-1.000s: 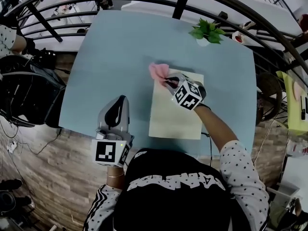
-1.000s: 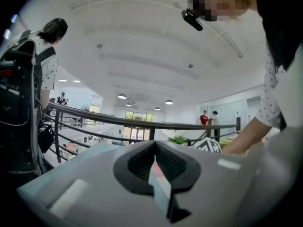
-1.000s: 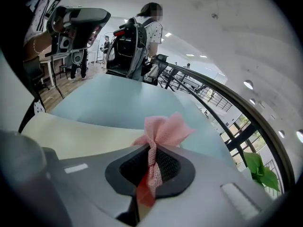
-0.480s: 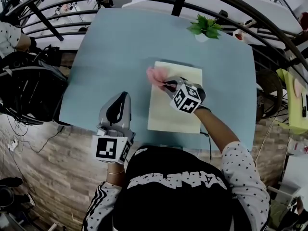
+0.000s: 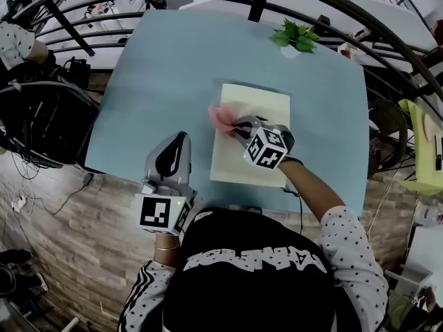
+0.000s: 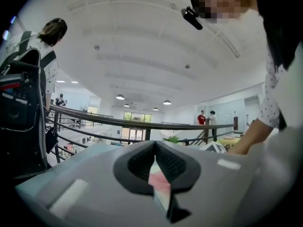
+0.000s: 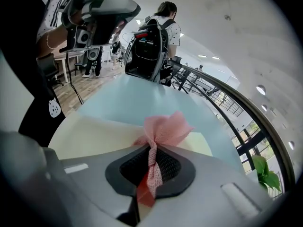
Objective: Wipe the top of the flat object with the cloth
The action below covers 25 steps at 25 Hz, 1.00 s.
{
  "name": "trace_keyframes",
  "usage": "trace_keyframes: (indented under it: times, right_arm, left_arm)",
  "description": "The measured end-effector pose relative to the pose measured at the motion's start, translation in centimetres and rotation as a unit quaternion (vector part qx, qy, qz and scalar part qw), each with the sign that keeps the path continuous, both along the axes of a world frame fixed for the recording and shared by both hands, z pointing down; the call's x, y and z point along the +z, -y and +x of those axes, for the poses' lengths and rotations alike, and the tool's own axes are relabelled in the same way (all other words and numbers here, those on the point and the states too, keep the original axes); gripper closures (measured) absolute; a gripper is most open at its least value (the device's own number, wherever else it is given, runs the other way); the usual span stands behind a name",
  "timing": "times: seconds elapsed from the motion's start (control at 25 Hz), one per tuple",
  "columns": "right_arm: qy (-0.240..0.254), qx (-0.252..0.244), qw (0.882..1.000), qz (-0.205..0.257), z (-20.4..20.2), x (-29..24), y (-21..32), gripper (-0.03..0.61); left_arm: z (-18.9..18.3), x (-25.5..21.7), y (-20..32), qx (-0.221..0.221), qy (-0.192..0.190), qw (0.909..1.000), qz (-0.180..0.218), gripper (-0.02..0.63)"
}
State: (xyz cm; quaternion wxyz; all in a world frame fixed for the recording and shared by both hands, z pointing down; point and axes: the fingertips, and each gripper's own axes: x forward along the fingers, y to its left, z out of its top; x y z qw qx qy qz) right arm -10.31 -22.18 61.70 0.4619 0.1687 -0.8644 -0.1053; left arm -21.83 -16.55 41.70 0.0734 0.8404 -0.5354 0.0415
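- The bench [image 5: 159, 81] has a plain light-blue top and stands beside a curved dark railing.
- A cream flat object [image 5: 259, 109] lies flat on it, right of the middle. Its long sides run from the near edge toward the far edge, and its near end is close to the bench's near edge.
- A pink cloth [image 5: 221, 115] is bunched at the flat object's left edge, partly over the bare bench.
- A small potted plant [image 5: 296, 37] stands by the far edge, toward the far right corner, well apart from the flat object.
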Motion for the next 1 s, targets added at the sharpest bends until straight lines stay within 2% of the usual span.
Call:
trace_keyframes:
  times: [0.32,0.44,0.6,0.72,0.88,1.0]
  right_arm:
    - [-0.010,-0.025,1.000,-0.005,-0.3,0.0,-2.3,0.571]
    - [-0.009,-0.031,0.999,-0.012,-0.3,0.0,-3.3,0.571]
    - [-0.011,-0.040,0.999,-0.018,-0.5,-0.1,-4.5,0.571]
    - [-0.010,-0.049,0.999,-0.022,-0.7,-0.1,-5.2,0.571]
    - [-0.013,-0.061,0.998,-0.032,-1.0,-0.2,-6.5,0.569]
    - [-0.012,-0.069,0.997,-0.038,-1.3,-0.2,-7.5,0.568]
  left_arm:
    - [0.8,-0.7,-0.7,-0.005,-0.003,0.9998,0.019,0.614]
    - [1.2,-0.6,-0.9,-0.005,0.002,0.9999,0.009,0.614]
    - [1.6,-1.3,-1.1,-0.005,-0.011,0.9991,0.041,0.614]
    - [1.8,-1.2,-1.3,-0.007,-0.001,0.9998,0.021,0.614]
    - [2.0,-1.5,-1.6,-0.008,-0.008,0.9990,0.044,0.614]
    - [2.0,-1.4,-1.9,-0.011,-0.003,0.9994,0.032,0.614]
